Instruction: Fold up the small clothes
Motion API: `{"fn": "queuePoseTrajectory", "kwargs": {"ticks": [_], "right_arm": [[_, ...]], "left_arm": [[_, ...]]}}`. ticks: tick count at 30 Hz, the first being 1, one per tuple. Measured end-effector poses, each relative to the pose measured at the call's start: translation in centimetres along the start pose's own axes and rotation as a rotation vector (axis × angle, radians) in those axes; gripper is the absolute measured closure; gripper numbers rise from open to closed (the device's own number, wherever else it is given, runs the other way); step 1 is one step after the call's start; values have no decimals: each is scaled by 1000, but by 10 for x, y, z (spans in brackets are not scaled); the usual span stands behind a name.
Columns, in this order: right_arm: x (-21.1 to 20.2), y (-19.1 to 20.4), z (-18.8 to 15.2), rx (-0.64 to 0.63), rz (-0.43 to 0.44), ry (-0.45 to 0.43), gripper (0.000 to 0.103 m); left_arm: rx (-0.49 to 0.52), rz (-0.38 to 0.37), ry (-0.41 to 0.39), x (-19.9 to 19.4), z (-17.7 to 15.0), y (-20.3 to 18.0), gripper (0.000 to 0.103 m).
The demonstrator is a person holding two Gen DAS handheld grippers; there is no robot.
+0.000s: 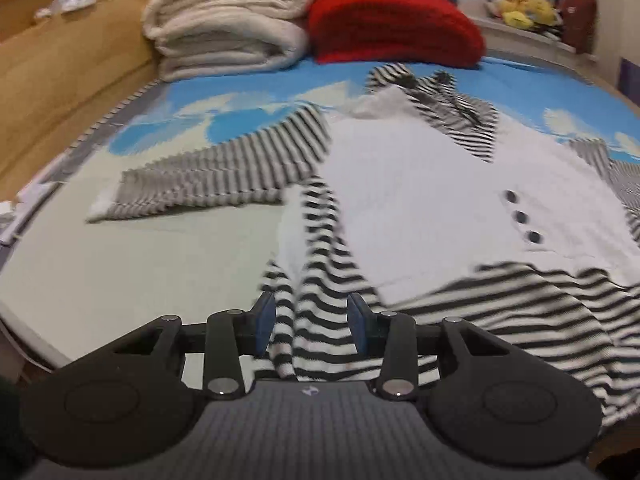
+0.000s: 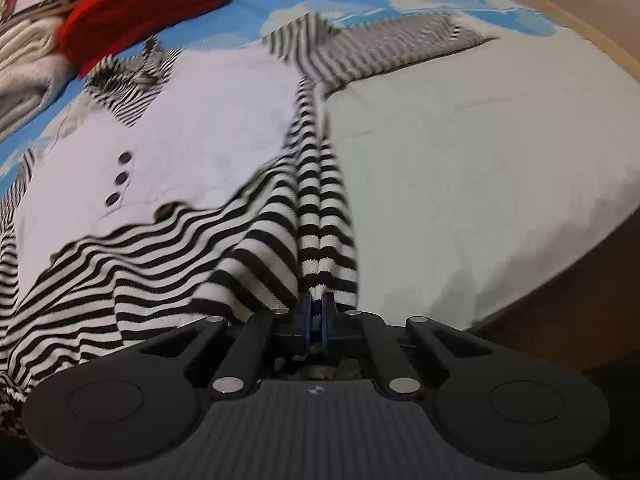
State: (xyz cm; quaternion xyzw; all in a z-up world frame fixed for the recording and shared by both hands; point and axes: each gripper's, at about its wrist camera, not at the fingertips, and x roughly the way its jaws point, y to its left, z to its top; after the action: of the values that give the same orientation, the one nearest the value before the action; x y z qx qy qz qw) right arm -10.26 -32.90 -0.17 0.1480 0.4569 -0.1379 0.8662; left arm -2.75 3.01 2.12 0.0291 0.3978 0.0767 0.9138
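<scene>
A small garment (image 1: pixel 420 184) with a white front, three dark buttons and black-and-white striped sleeves and hem lies on the bed. It also shows in the right wrist view (image 2: pixel 208 120). My left gripper (image 1: pixel 312 316) is partly open, with a bunched striped hem corner (image 1: pixel 308 344) lying between its blue pads (image 1: pixel 265 320); the pads do not press it. My right gripper (image 2: pixel 317 312) is shut on the other striped hem corner (image 2: pixel 320 248), pulling it taut toward me. One striped sleeve (image 1: pixel 224 168) lies spread to the left, the other (image 2: pixel 392 48) to the right.
The bed has a pale sheet (image 1: pixel 140 256) and a blue cloud-print sheet (image 1: pixel 248 92). Folded cream blankets (image 1: pixel 228 24) and a red knit pile (image 1: pixel 392 28) sit at the head. A wooden bed frame (image 1: pixel 60 72) runs along the left. The bed edge (image 2: pixel 520 292) drops off at right.
</scene>
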Motion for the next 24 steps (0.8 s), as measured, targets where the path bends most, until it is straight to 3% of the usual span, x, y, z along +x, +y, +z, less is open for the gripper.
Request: {"fn": "queuePoseTrajectory", "kwargs": {"ticks": [4, 6, 9, 11, 15, 17, 21, 22, 24], "right_arm": [[-3, -19, 1, 47, -56, 13, 100], [-1, -24, 0, 63, -54, 39, 99], [-3, -23, 0, 68, -35, 66, 98], [-12, -22, 3, 77, -30, 17, 98], [-31, -11, 9, 21, 18, -142, 78], [-33, -2, 10, -15, 71, -169, 70], [-12, 10, 3, -33, 160, -57, 68], [-6, 13, 1, -57, 140, -19, 68], [9, 18, -6, -121, 40, 64, 69]], "left_arm": [[-14, -48, 124, 21, -7, -3, 59], [-21, -1, 242, 40, -16, 1, 59], [-73, 71, 314, 52, -23, 19, 48], [-73, 113, 300, 50, -21, 25, 48], [-62, 145, 271, 45, -22, 21, 48], [-53, 144, 236, 38, -21, 15, 48], [-67, 58, 134, 21, -10, 7, 48], [-41, 52, 111, 16, -9, 4, 47], [-10, 16, 127, 18, -8, -2, 34]]}}
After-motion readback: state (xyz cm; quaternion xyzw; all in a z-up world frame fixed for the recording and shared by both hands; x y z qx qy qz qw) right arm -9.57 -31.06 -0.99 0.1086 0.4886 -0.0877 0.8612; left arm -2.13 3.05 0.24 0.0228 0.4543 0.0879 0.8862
